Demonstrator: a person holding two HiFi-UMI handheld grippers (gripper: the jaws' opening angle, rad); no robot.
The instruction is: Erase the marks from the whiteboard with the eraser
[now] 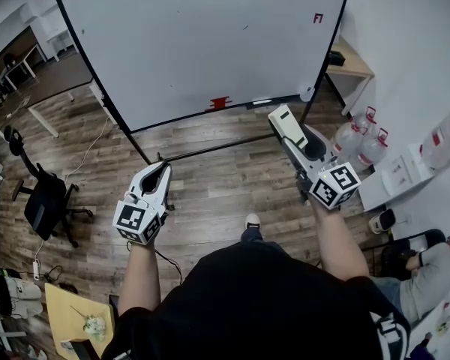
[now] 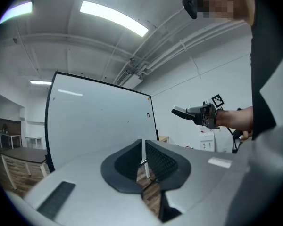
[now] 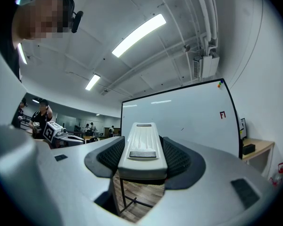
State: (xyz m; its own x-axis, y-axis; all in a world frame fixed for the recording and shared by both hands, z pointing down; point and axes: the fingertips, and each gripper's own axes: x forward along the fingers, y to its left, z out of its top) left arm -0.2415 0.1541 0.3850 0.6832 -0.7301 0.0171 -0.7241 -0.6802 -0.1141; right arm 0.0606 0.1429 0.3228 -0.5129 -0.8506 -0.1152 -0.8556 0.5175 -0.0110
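Standing on its frame on the wood floor, the whiteboard is recorded ahead of the person, its surface mostly clean. One small red mark is noted near the upper right corner, and a faint dark speck nearer the middle.

Item held: the eraser, pale grey, is clamped between the jaws of the right tool. Its long body projects forward beyond them. It is raised in the air, clear of the board, and is seen below the board's lower right corner in the head view.

Second unit: the left tool is shown with jaws drawn together to a thin slit and nothing held. It is pointed towards the board, lower than and well apart from the right tool.

A red item is lodged on the board's bottom ledge. Water bottles are grouped by the right wall. An office chair is placed at the left.
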